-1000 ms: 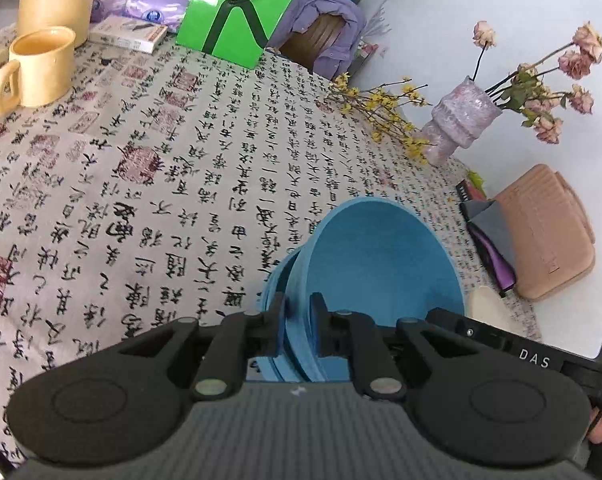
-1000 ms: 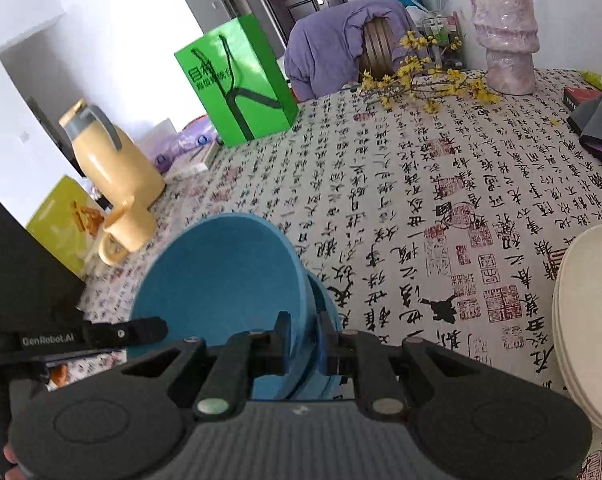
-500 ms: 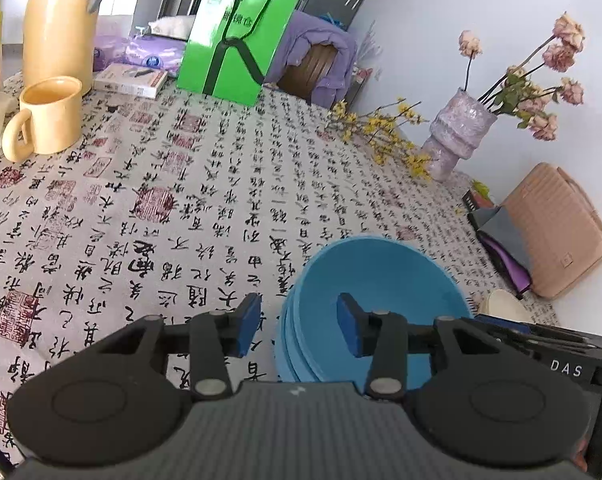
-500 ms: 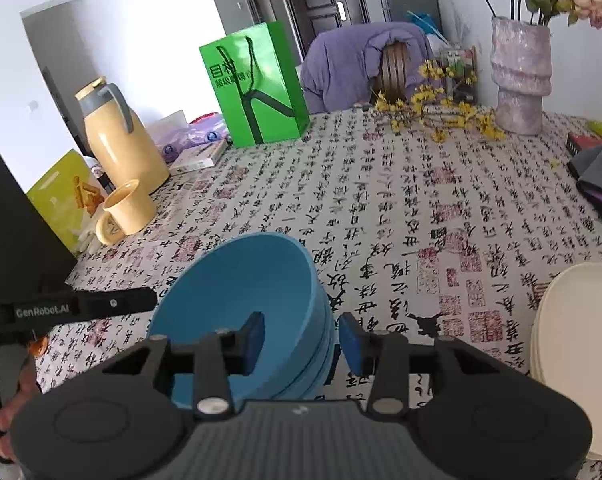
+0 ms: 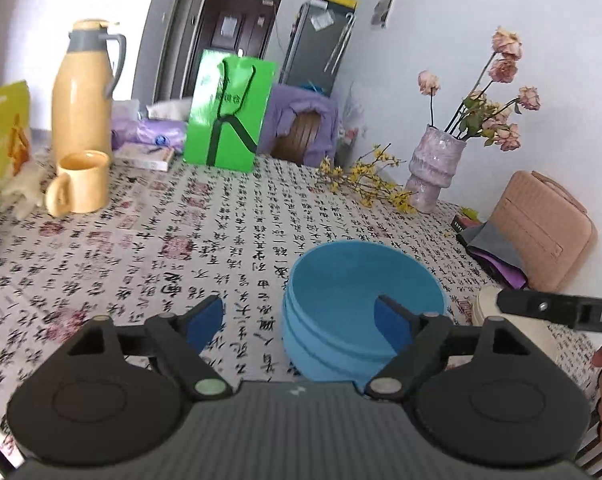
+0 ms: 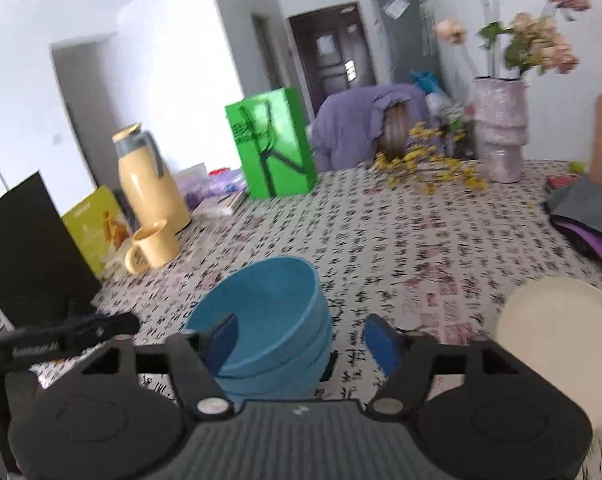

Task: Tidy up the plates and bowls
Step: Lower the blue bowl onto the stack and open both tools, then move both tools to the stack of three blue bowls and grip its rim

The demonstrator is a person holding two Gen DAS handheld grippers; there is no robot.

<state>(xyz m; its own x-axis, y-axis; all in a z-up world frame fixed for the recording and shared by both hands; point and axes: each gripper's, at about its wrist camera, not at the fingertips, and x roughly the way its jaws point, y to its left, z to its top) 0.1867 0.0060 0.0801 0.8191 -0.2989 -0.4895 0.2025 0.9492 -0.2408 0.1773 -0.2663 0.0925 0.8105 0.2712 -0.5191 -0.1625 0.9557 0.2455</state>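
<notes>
Bowls (image 5: 361, 308) are nested now into one blue stack that sits on the table (image 5: 229, 248), near the middle of its near half, and the top one looks settled square in the ones under it. My left tool (image 5: 299, 318) has just been opening its jaws; the blue pads stand wide apart, the left pad over bare cloth and the right pad in front of the stack's bowl, neither pressing on anything. My right tool (image 6: 301, 340) has just been opening too, and its pads also stand apart: the left one shows against the inside of the top bowl, the right one over the cloth to the right of the stack, with nothing clamped. So I judge the bowl part done and let go of. To the right of the bowls, close by on the table, lies a cream pile of plates (image 6: 557, 344); from the blur I cannot count them or say whether they are stacked evenly. I see no other loose dish on the table, so what is left, if anything, is tidying those plates or setting the two stacks side by side
</notes>
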